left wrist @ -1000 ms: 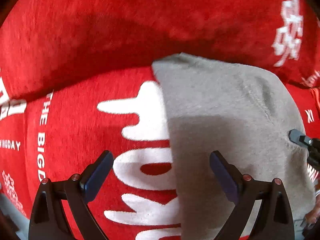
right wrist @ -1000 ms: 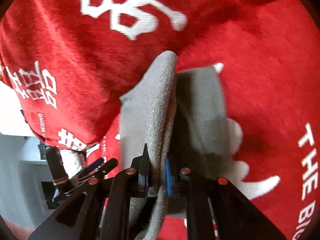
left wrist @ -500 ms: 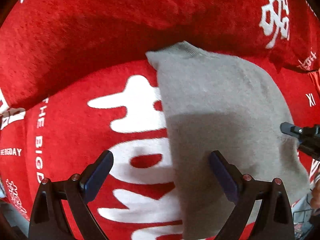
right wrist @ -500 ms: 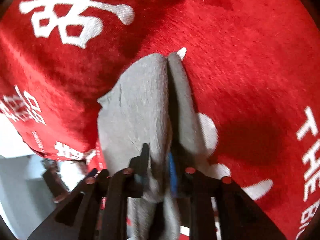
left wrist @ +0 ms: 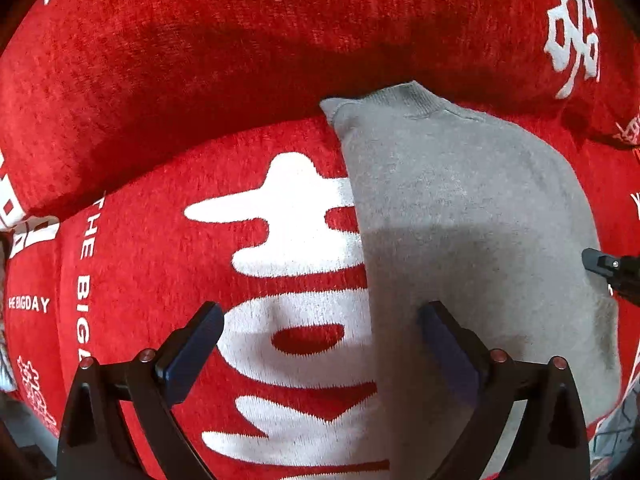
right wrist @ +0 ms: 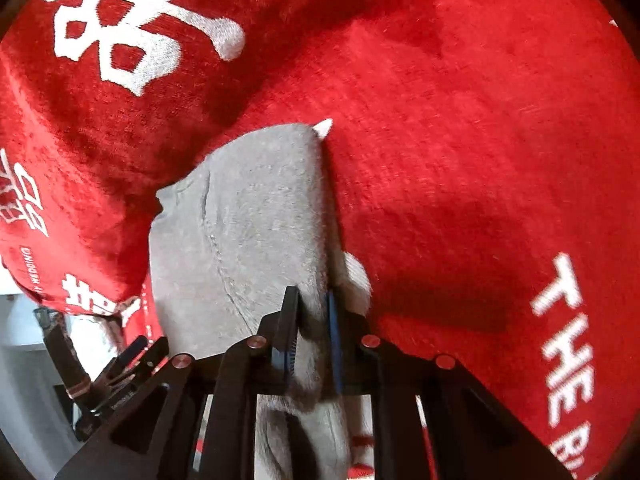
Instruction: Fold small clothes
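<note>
- The left gripper [left wrist: 318, 344] is pointed steeply down at the red cloth [left wrist: 200, 100], its jaws spread wide with nothing held between them.
- Its left finger is seen over the white lettering at 7 o'clock in the left view; its right finger is set over the grey garment [left wrist: 472, 216] at 5 o'clock, and whether that finger touches the knit cannot be told.
- The garment is laid on the cloth, filling the left view from its centre out to 3 o'clock, with a ribbed edge at 1 o'clock and a straight edge run down the middle of the frame.
- The right gripper [right wrist: 312, 332] is tilted down at a slant — less steeply than the left.
- Its jaws are nearly together and closing, and a fold of the garment [right wrist: 248, 240] is caught between the pads at 6 o'clock in the right view.
- From that grip the knit is spread away toward 11 o'clock, lying on the cloth [right wrist: 460, 140]; a seam is seen curving along it.
- In the left view the tip of the right gripper [left wrist: 612, 272] is seen at 3 o'clock, at the garment's right edge.
- In the right view the left gripper [right wrist: 132, 354] is seen at 8 o'clock — beside the garment's near left edge.
</note>
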A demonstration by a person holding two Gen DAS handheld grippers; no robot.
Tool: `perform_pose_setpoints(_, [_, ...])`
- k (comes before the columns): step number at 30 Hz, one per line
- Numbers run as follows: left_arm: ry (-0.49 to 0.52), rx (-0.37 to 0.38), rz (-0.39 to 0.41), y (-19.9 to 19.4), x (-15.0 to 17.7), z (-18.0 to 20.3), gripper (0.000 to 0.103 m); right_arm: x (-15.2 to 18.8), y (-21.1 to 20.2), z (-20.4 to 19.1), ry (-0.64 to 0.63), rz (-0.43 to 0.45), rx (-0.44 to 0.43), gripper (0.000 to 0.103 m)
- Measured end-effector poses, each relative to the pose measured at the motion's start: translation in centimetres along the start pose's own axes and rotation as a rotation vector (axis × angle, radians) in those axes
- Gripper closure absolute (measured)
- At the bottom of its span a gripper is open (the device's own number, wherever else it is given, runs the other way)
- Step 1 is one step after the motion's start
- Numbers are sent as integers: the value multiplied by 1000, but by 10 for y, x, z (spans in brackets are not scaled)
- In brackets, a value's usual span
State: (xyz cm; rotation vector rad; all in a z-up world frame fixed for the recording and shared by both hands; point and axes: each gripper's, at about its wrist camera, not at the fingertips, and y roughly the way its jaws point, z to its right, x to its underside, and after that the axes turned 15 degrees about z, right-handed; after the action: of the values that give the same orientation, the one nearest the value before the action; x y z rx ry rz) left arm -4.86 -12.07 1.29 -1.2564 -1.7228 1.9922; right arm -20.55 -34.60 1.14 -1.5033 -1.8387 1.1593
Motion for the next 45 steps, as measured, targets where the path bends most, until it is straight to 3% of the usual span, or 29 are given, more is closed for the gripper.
perform_pose_setpoints(4, [5, 6, -19, -8, 1, -6, 3, 10, -28, -15, -32, -13, -21, 81])
perform_pose_setpoints(8, [11, 39, -32, -25, 7, -7, 3, 32, -54, -35, -84, -45, -92, 63])
perform_pose_setpoints(12, [31, 66, -67, -33, 22, 2, 3, 53, -55, -40, -116, -116, -88, 66])
perform_pose_setpoints(14, [38, 68, -94, -30, 35, 8, 3, 65, -46, -38, -179, -142, -28, 93])
perform_pose_setpoints(18, [19, 61, -141, -21, 61, 14, 3, 81, -25, -14, -193, -191, 60, 93])
perform_pose_setpoints(23, [-38, 64, -140, -24, 70, 11, 3, 81, -29, -11, -181, -160, 54, 89])
perform_pose_setpoints(45, [24, 90, -140, -66, 96, 2, 3, 112, -70, -12, -62, -75, 190, 82])
